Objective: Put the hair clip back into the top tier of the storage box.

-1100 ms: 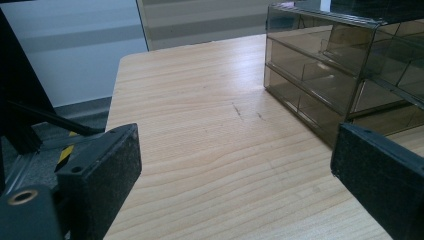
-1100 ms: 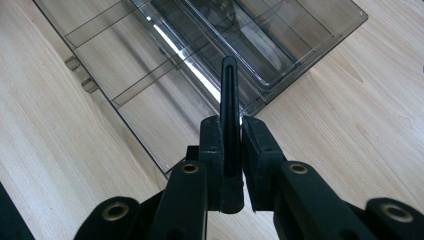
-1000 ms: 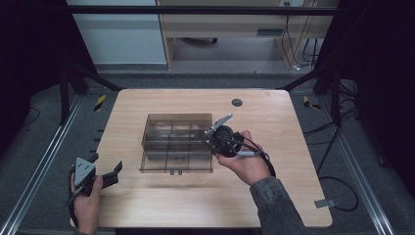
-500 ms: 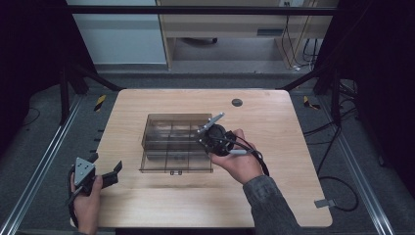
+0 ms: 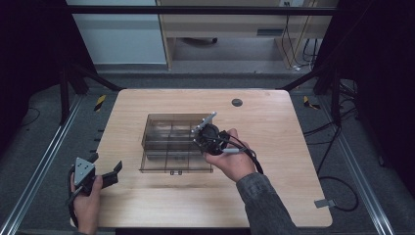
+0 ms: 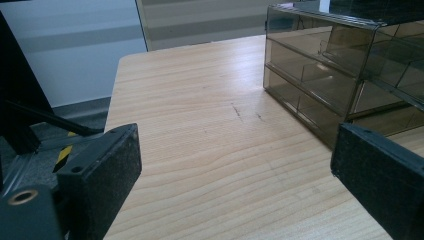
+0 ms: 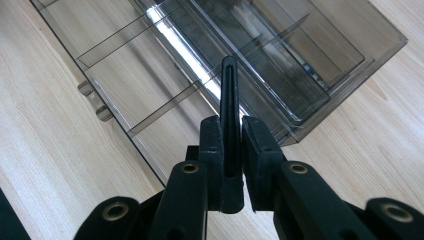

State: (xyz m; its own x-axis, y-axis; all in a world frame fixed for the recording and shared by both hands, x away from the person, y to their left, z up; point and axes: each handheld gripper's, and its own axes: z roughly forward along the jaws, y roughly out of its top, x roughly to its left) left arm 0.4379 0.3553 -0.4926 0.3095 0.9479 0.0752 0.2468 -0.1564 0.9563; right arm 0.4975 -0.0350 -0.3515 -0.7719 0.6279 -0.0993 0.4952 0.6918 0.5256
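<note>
The right gripper (image 7: 231, 150) clamps a thin black divider strip (image 7: 229, 100) upright between its pads, poised above the smoky clear compartment box (image 5: 166, 129) mid-table (image 5: 274, 196). The left gripper (image 5: 105, 172) rests at the table's near left corner, jaws spread wide, nothing between them

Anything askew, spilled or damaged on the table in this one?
Nothing stands out. The smoky plastic organizer sits flat on the table, and the right gripper holds a thin dark strip above it. No spill or breakage shows.

A smoky grey see-through organiser box (image 5: 175, 143) sits on a pale wood-grain table (image 5: 274, 186).
</note>
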